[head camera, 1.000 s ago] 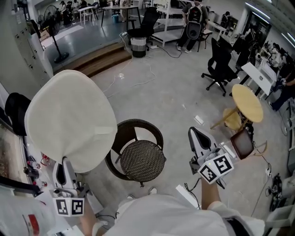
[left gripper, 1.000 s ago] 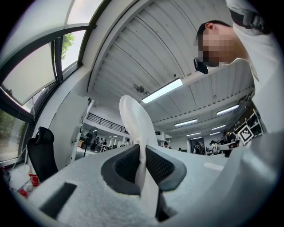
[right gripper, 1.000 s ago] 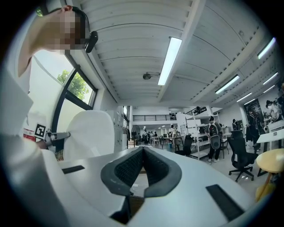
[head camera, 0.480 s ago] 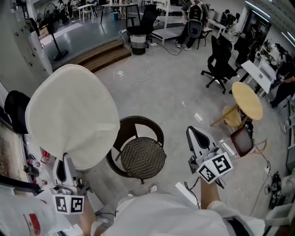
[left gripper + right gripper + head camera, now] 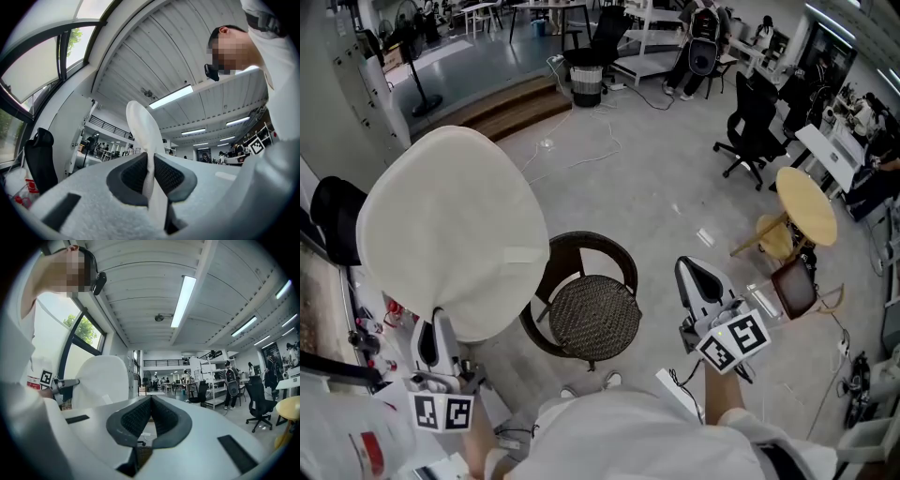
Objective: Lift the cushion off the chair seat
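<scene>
Left gripper (image 5: 438, 325) tight on cushion (image 5: 445, 230)

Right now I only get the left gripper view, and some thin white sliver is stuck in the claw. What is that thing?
Observer: In the head view it is the cushion, a big cream oval that you see edge-on. The left claw is shut on its lower edge.
Operator: Is it lying on anything?
Observer: No. It is held upright at the left, off the round dark woven chair seat, which is bare.
Operator: And the other claw?
Observer: The right claw is shut with nothing in it, out to the right of the chair seat.
</scene>
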Demonstrator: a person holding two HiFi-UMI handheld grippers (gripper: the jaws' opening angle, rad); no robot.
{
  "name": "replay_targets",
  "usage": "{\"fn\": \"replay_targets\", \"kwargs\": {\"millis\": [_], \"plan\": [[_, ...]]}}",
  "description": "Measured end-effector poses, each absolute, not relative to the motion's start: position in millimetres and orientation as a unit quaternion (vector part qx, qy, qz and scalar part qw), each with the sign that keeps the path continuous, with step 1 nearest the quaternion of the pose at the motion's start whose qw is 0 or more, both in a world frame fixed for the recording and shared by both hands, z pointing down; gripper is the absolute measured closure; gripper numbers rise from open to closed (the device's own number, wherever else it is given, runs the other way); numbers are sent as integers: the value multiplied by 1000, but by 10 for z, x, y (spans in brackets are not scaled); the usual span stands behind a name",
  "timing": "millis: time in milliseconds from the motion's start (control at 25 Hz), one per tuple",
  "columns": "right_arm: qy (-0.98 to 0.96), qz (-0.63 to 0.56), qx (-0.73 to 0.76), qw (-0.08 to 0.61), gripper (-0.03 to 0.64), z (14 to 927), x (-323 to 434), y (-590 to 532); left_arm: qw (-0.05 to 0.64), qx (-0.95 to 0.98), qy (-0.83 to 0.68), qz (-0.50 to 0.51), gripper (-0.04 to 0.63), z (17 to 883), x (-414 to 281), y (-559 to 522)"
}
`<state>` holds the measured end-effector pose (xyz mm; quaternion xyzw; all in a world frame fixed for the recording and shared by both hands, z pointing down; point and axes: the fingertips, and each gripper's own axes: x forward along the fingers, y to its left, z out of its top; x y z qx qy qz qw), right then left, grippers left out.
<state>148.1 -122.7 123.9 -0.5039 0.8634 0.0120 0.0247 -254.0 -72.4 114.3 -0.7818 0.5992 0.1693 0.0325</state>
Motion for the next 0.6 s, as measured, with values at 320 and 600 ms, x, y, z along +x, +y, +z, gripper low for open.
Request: {"fn": "replay_targets", "kwargs": {"millis": [320, 600], "plan": [[873, 23, -486, 31, 615, 1233, 1364, -1234, 33, -782, 598, 169, 555, 1186, -2531, -746], [867, 42, -496, 33, 615, 1178, 1350, -1208, 34, -785, 594, 174, 555, 1183, -2544, -734]]}}
